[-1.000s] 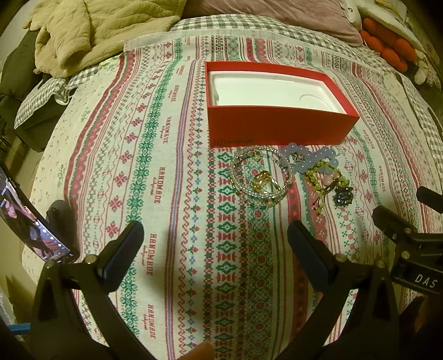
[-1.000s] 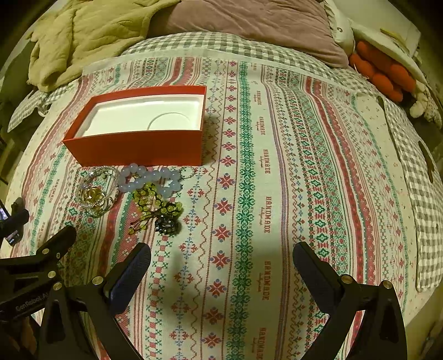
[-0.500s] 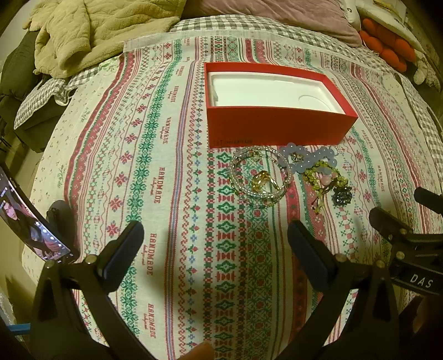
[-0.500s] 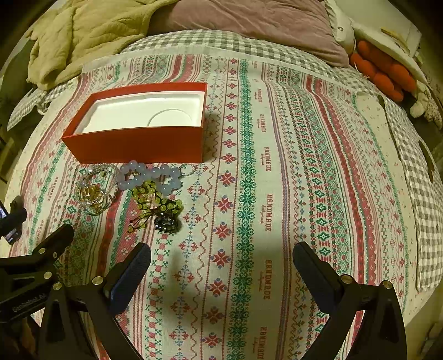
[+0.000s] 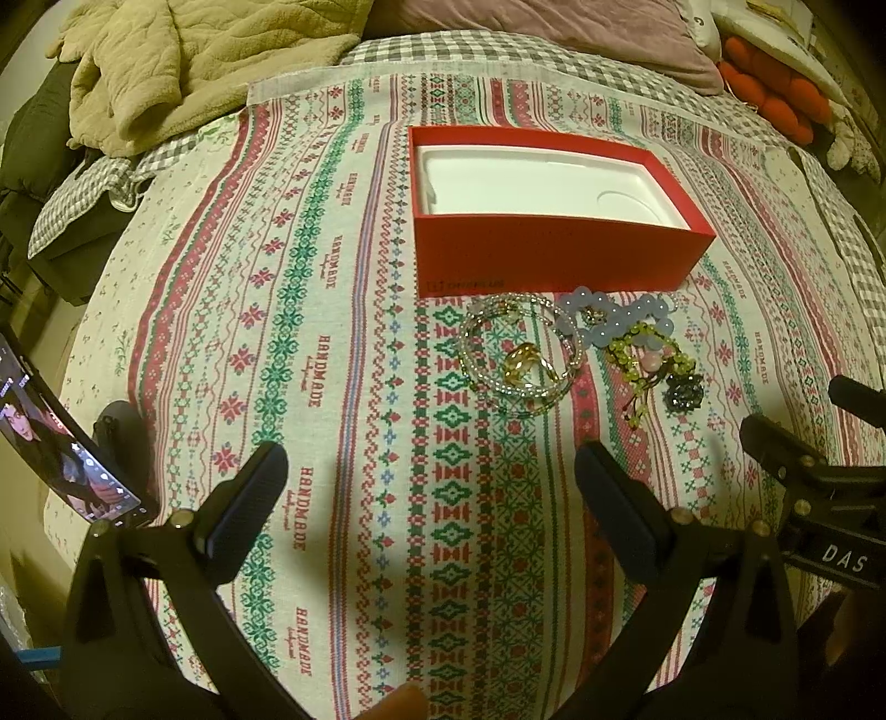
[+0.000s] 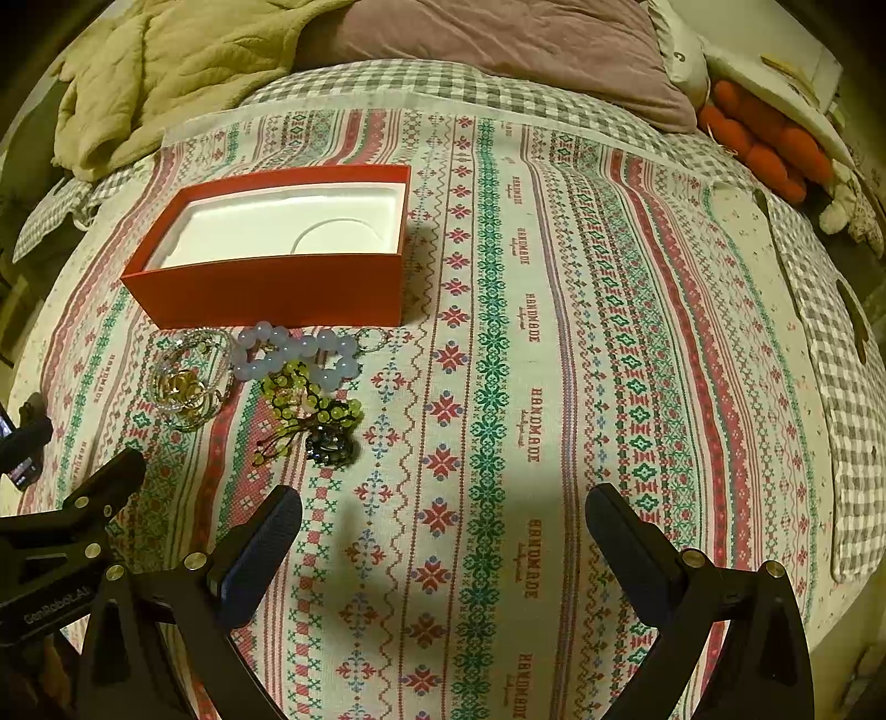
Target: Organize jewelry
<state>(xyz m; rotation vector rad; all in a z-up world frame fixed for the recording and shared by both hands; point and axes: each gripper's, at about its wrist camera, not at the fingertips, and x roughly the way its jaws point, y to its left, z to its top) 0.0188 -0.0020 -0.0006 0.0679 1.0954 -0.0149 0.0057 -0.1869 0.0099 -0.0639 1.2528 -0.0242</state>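
Observation:
A red box (image 5: 559, 257) with a white tray inside stands open on the patterned cloth; it also shows in the right wrist view (image 6: 277, 282). In front of it lies jewelry: a coiled bead bracelet (image 5: 518, 354) around gold rings (image 5: 526, 365), a pale blue bead bracelet (image 5: 614, 321), a green bead bracelet (image 5: 648, 360) and a dark brooch (image 5: 684, 390). The same pieces show in the right wrist view: coiled bracelet (image 6: 188, 382), blue beads (image 6: 299, 351), green beads (image 6: 310, 399), brooch (image 6: 329, 443). My left gripper (image 5: 432, 487) is open and empty, short of the jewelry. My right gripper (image 6: 443, 526) is open and empty, right of the pile.
A phone (image 5: 66, 443) stands at the left edge of the cloth. A beige blanket (image 5: 183, 66) and a mauve pillow (image 6: 498, 50) lie at the back. Orange plush things (image 6: 764, 138) sit at the back right. The cloth (image 6: 609, 332) stretches wide to the right.
Both grippers have edged slightly forward toward the jewelry; the right one shifted a little. Nothing was taken hold of.

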